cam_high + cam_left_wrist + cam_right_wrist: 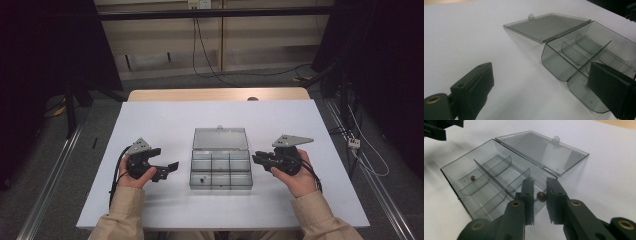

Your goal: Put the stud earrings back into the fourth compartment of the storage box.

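Right gripper jaws nearly together, pinching a dark bead beside the clear box, left gripper jaws spread wide, holding nothing

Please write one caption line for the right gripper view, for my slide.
Right gripper pinches a small dark red bead beside an open clear grey plastic compartment box holding another bead.

What we cannot make out

In the high view the beads are too small for us; the left gripper hides 1 corner of the box.
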`<state>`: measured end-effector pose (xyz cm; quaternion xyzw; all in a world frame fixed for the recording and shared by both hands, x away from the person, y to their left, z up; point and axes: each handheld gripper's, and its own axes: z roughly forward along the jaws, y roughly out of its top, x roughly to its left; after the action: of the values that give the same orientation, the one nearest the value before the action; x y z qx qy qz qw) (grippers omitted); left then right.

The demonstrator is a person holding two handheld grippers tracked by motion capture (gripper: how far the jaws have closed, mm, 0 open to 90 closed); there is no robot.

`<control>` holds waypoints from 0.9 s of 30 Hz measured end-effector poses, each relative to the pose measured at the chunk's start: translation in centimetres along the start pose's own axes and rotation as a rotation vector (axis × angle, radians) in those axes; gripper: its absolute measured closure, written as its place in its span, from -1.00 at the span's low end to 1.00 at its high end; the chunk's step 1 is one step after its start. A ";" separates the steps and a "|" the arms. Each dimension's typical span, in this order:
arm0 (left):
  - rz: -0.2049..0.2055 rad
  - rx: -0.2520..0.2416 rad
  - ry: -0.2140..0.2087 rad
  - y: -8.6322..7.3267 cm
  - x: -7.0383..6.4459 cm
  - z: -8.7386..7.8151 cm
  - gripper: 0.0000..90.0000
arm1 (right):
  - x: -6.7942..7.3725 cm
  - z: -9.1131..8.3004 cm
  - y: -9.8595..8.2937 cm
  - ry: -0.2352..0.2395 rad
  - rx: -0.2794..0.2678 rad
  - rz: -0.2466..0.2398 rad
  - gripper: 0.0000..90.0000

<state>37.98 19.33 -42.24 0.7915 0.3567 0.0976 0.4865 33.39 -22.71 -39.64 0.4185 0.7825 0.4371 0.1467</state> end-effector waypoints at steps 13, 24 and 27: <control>0.000 0.001 0.002 0.0 0.0 -0.1 -0.85 | 1.7 1.5 1.6 0.052 -0.007 -0.033 0.71; 0.002 0.011 0.000 -0.1 -0.2 -0.1 -0.85 | 2.7 2.9 2.2 0.081 -0.001 -0.053 0.71; 0.001 0.009 0.001 -0.1 -0.3 -0.2 -0.85 | 2.9 3.1 2.4 0.087 0.001 -0.057 0.71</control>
<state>37.63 19.35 -42.18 0.7939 0.3568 0.0969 0.4827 34.71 -18.06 -39.12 0.3765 0.8000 0.4502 0.1248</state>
